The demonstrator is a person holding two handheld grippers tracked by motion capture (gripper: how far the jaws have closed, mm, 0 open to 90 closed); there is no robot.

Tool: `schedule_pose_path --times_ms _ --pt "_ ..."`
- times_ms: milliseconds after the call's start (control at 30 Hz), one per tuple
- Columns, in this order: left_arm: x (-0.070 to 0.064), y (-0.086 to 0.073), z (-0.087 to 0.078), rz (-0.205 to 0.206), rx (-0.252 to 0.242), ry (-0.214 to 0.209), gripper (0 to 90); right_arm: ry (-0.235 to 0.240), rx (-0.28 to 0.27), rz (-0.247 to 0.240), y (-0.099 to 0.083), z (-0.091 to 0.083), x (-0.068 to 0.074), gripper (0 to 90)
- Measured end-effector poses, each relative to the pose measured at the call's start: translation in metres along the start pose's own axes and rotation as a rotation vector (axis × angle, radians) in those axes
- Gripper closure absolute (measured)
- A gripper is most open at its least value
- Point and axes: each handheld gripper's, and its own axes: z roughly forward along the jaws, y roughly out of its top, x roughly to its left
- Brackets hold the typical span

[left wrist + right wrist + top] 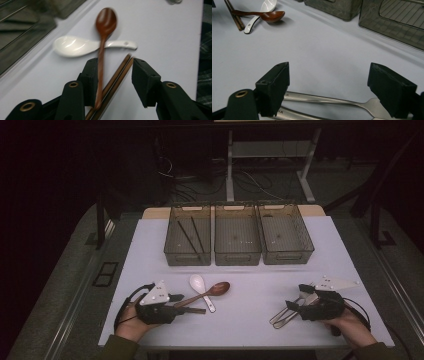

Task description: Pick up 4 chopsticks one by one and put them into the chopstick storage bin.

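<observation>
Left gripper [113,75] jaws spread around brown chopsticks [117,75] lying on tabletop [162,37], wooden spoon [103,37] handle alongside. Thin, stiff, light, probably slippery; best pinched mid-length. Right gripper [328,85] likewise spread, over metal fork [332,100].

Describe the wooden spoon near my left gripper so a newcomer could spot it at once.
Start at the three mesh bins along the far side of the table; in front of the left one lie two crossed spoons. The wooden spoon is reddish-brown and lies across the white ceramic spoon, its handle running between the open left gripper.
</observation>
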Motion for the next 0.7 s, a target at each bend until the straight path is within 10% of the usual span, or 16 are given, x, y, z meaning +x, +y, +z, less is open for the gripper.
schedule_pose_path --times_ms 400,700 --pt "0.026 -0.035 0.004 -0.018 0.143 -0.013 50.7 0.006 0.003 -0.001 0.000 0.000 0.000 17.4" --pt "0.027 -0.035 0.005 -0.042 0.150 -0.033 61.2 0.009 0.004 0.000 0.000 0.000 0.000 17.4"
